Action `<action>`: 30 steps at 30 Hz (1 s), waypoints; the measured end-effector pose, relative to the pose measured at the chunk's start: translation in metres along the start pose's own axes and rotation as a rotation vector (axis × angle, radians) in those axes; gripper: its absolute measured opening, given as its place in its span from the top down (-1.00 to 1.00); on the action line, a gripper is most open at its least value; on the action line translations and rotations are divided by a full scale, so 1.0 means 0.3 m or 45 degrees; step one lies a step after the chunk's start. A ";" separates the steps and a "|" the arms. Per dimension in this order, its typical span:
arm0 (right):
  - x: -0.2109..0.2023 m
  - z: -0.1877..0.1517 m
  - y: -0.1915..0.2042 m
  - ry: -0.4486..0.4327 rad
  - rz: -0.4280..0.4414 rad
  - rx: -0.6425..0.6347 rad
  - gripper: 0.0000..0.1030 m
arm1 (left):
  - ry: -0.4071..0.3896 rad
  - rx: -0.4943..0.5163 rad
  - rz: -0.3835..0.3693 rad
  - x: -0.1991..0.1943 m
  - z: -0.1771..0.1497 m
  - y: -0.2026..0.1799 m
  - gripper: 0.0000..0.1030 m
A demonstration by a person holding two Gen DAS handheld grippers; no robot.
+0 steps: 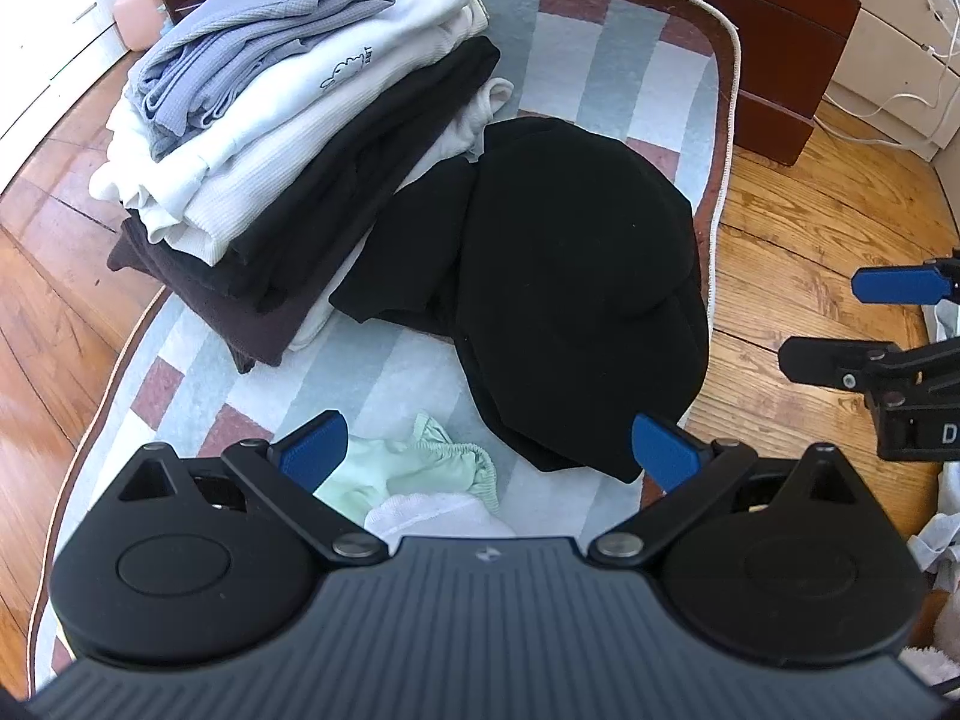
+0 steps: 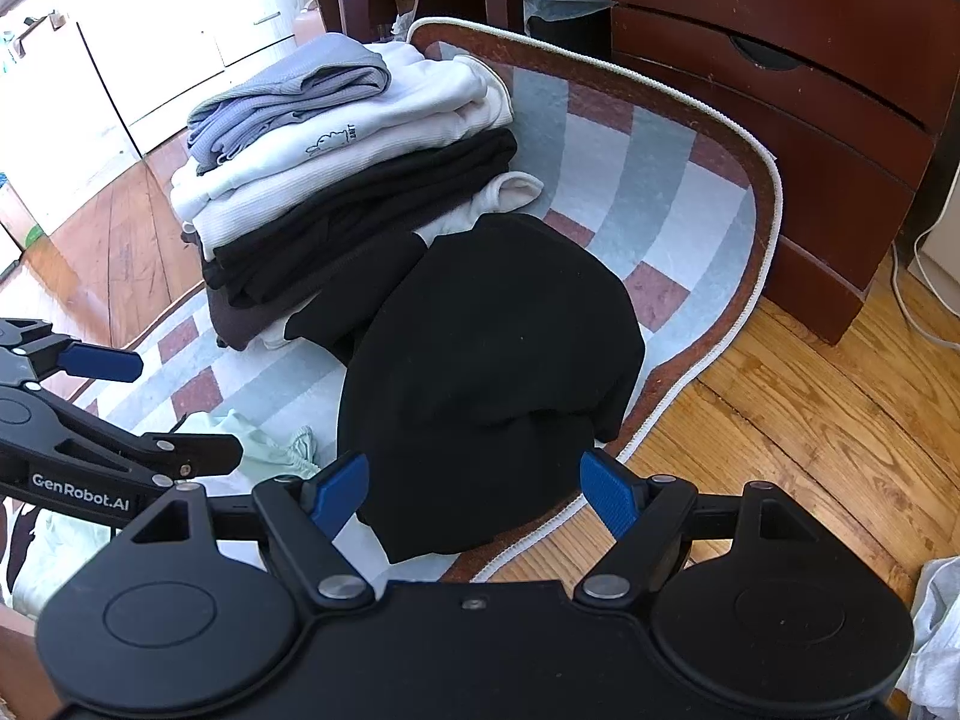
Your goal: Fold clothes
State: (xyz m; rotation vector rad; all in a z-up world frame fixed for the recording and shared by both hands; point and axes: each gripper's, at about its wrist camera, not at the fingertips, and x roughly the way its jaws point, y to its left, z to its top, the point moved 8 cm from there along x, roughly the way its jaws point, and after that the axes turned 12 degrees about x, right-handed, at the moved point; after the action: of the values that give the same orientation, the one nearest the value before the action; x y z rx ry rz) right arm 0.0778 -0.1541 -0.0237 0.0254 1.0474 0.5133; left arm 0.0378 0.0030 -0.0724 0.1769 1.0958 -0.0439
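A folded black garment (image 1: pixel 576 276) (image 2: pixel 492 372) lies on the checked rug (image 1: pixel 648 78) (image 2: pixel 672 216), beside a stack of folded clothes (image 1: pixel 288 138) (image 2: pixel 336 180) topped by a grey-blue piece. My left gripper (image 1: pixel 489 450) (image 2: pixel 180 408) hovers open above the rug's near end, over a mint-green garment (image 1: pixel 432 468) (image 2: pixel 264 444) and a white one (image 1: pixel 432 516); nothing sits between its fingers. My right gripper (image 2: pixel 474 492) (image 1: pixel 834 318) is open too, wide, above the near edge of the black garment, gripping nothing.
Wooden floor (image 1: pixel 798 228) (image 2: pixel 810 420) surrounds the rug. A dark wooden drawer unit (image 1: pixel 792 48) (image 2: pixel 810 138) stands behind it. White cables (image 1: pixel 900 102) trail at the right. More loose light clothes (image 2: pixel 936 630) lie at the right edge. A pink bag (image 1: pixel 139 12) sits at far left.
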 end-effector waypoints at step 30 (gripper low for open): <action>0.033 -0.004 0.001 0.031 0.034 0.024 -0.59 | -0.006 -0.059 0.003 0.011 0.001 0.026 -1.00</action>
State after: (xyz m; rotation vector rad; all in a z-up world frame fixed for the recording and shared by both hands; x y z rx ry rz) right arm 0.0807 -0.1501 -0.0324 0.0502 1.0772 0.5289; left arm 0.0404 0.0107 -0.0743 0.1360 1.0911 -0.0168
